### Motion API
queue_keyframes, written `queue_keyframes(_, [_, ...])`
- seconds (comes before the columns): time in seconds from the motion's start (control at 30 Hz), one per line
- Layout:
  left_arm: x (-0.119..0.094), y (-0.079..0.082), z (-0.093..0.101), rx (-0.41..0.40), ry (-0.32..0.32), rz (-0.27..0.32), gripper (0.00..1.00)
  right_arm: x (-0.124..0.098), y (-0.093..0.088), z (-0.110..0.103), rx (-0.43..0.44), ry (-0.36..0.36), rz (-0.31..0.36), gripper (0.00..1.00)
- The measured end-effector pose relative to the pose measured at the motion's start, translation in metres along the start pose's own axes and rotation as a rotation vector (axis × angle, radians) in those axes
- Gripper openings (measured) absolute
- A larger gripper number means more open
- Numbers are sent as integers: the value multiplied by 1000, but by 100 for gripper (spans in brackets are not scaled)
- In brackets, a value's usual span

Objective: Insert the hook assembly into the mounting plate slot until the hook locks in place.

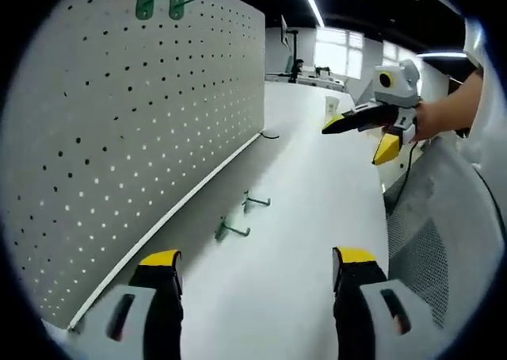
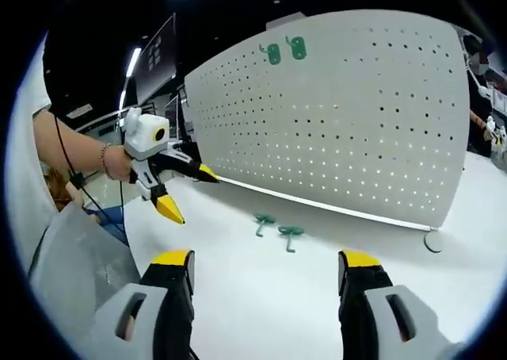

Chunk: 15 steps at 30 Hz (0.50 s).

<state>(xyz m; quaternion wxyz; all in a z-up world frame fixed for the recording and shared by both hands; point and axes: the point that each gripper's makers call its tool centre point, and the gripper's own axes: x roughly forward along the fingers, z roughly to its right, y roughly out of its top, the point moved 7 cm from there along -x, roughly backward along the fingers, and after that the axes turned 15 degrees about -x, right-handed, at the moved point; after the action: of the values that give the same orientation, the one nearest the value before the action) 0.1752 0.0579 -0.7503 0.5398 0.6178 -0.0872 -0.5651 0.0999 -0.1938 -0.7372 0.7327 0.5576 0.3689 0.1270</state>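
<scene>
Two green hook assemblies lie loose on the white table [image 1: 301, 241], in front of the upright perforated mounting plate [image 1: 142, 130]. In the left gripper view, the nearer hook [image 1: 230, 231] and the farther hook [image 1: 255, 202] lie ahead of the left hand-held gripper [image 1: 257, 269], between its jaws' line and the foot of the plate; each has its shank roughly parallel to the table, pointing away from the plate. In the right gripper view the same pair, nearer hook [image 2: 289, 235] and farther hook [image 2: 262, 220], lie ahead and slightly left of the right hand-held gripper [image 2: 268, 271].

Both hand-held grippers stand wide open and hold nothing. The right hand-held gripper [image 1: 372, 134] is raised above the table and well apart from the hooks; the left hand-held gripper [image 2: 178, 189] is also raised, near the plate's end. Neither is clearly nearer the loose hooks.

Two green hooks [image 1: 162, 5] already hang side by side near the plate's top edge, also seen in the right gripper view [image 2: 283, 51]. No container is present. A small dark ring-like item [image 2: 432, 241] lies on the table at the plate's far end; its nature cannot be told.

Judged state: no loose hook is yet picked up; the next move calls for lowering one hand-held gripper onto a shank.
</scene>
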Motion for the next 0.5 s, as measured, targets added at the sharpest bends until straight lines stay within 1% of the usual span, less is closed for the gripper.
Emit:
queue_keyframes(0.27, [13,9,-2,36,-20,-29,80,-1,1,-1,-6,-1,-9,73])
queue_keyframes(0.5, [27,14,-5,67,-43,-59,80,-2,1,-3,-4,-2,-15,76])
